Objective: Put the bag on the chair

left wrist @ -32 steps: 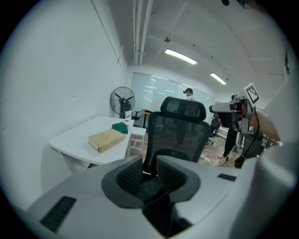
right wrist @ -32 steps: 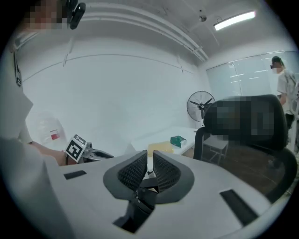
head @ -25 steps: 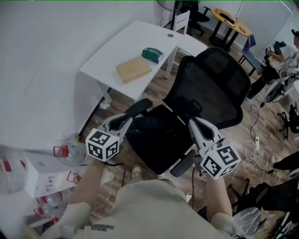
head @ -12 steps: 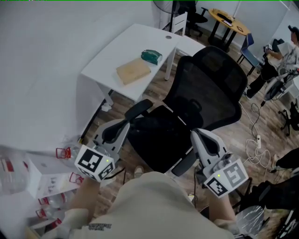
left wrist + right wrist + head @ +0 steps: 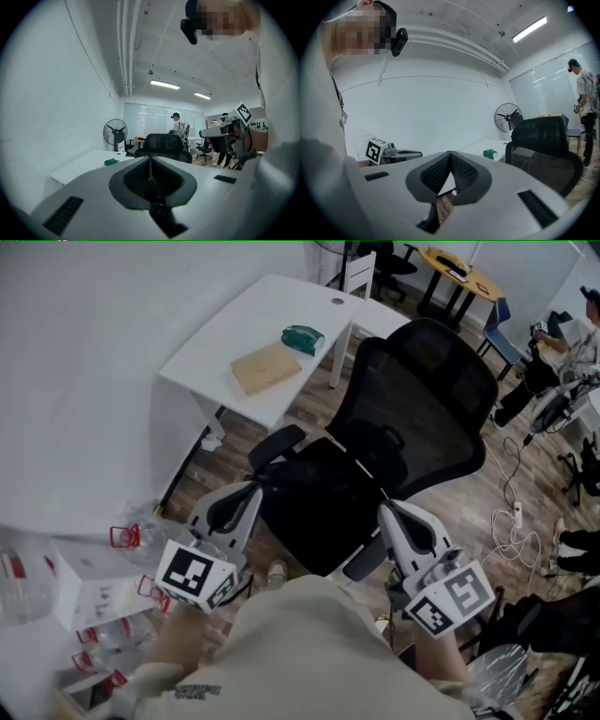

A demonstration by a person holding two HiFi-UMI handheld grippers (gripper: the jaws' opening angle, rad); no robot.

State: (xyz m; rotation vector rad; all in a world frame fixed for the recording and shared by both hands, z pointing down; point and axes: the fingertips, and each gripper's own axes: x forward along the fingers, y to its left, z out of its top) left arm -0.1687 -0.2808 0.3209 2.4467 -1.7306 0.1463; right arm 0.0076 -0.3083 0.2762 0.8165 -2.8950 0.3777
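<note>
The left gripper (image 5: 253,491) and right gripper (image 5: 385,511) are both closed tight on nothing, near the black chair's (image 5: 319,512) front corners.

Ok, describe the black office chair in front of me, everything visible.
The office chair is black, with a tall mesh backrest, a dark padded seat and two padded armrests. It stands upright on the wood floor beside the white desk, with its seat facing the person. The seat looks bare, as far as its dark surface shows. The base is out of sight beneath it.
</note>
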